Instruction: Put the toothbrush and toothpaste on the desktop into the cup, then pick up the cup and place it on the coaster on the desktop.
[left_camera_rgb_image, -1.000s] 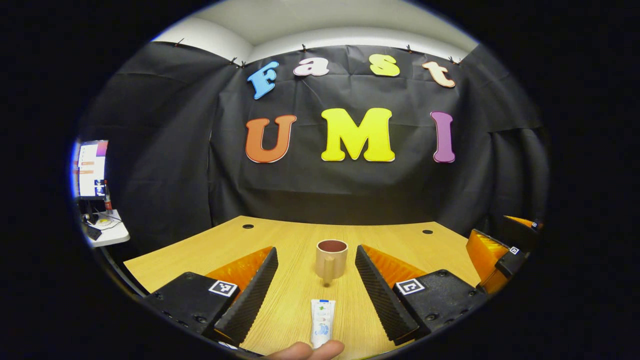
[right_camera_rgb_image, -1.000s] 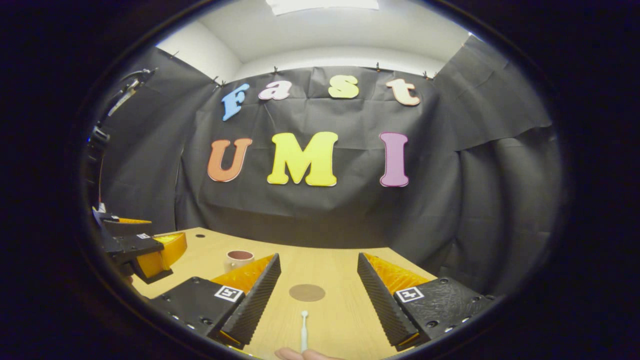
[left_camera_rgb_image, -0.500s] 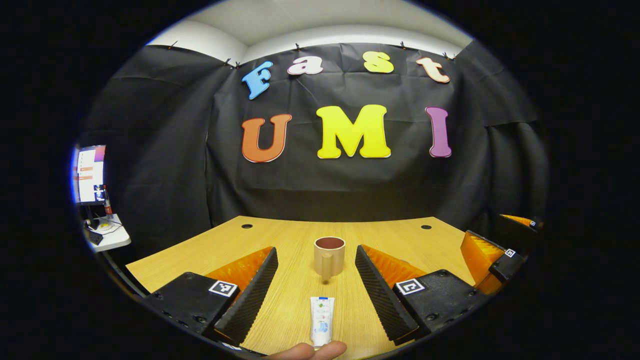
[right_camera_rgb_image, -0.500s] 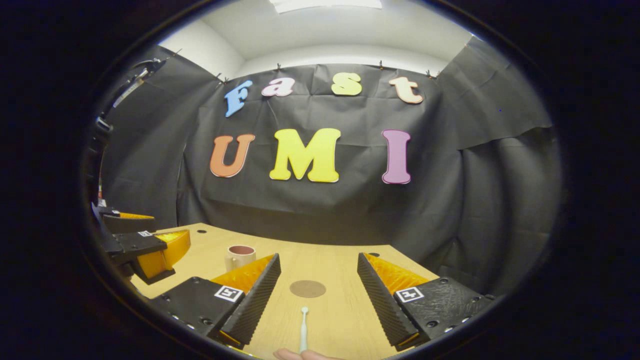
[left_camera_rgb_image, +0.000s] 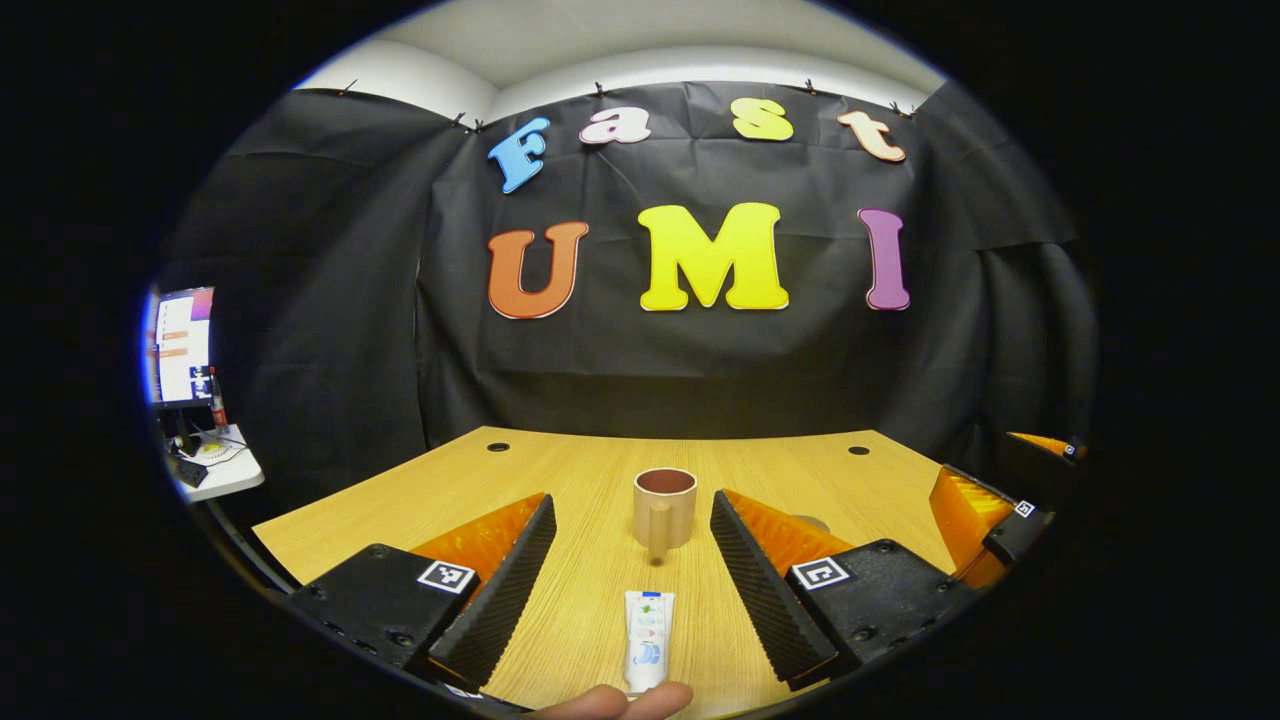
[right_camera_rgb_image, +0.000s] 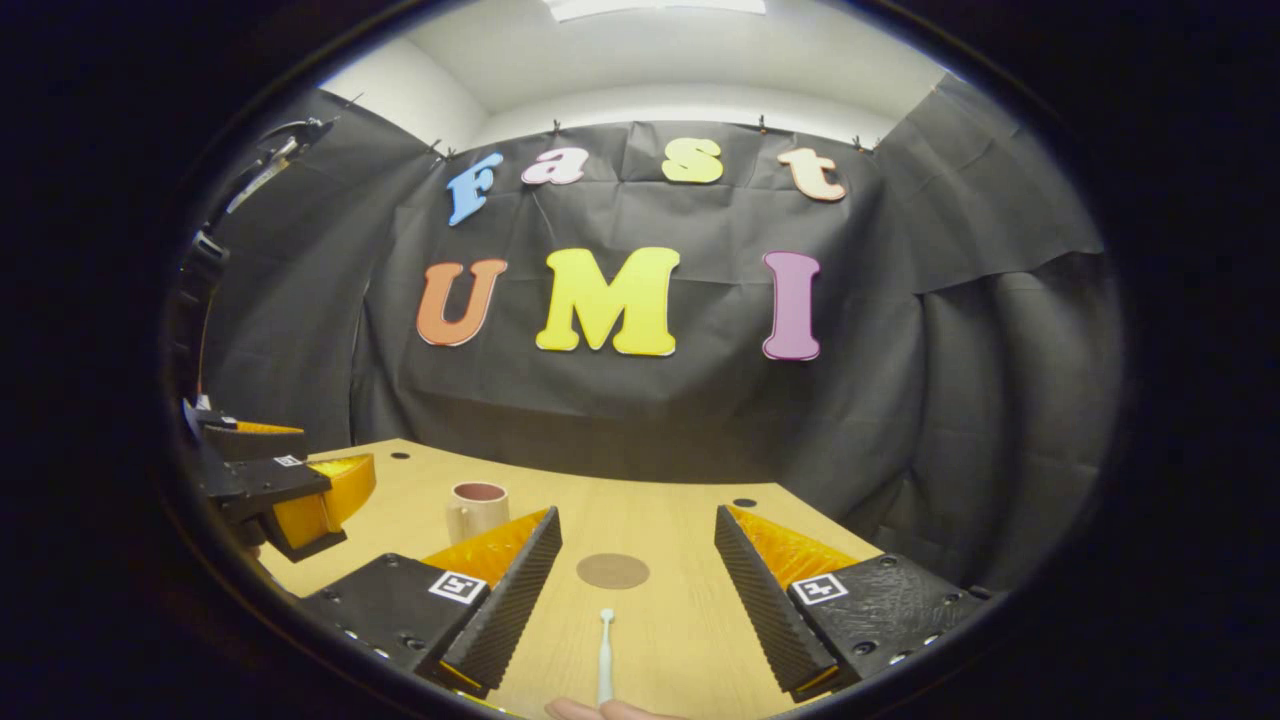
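Note:
A beige cup (left_camera_rgb_image: 664, 508) with a dark inside stands upright mid-desk, handle toward me. A white toothpaste tube (left_camera_rgb_image: 648, 653) lies flat in front of it, between the wide-apart fingers of my left gripper (left_camera_rgb_image: 632, 520), which is open and holds nothing. In the right gripper view a white toothbrush (right_camera_rgb_image: 604, 655) lies on the desk between the fingers of my open right gripper (right_camera_rgb_image: 637, 530). A round brown coaster (right_camera_rgb_image: 612, 570) lies just beyond the toothbrush. The cup (right_camera_rgb_image: 477, 509) stands to its left, near the left gripper (right_camera_rgb_image: 285, 490).
The wooden desk (left_camera_rgb_image: 560, 480) ends at the black cloth wall. A fingertip (left_camera_rgb_image: 610, 702) shows at the bottom edge. A side table with a monitor (left_camera_rgb_image: 182, 345) stands off the desk's left. The right gripper (left_camera_rgb_image: 985, 515) shows at the desk's right side.
Both views have shifted slightly; the cup and the coaster sit a little higher in frame. Toothpaste, toothbrush and cup have not moved on the desk. Both grippers stay open.

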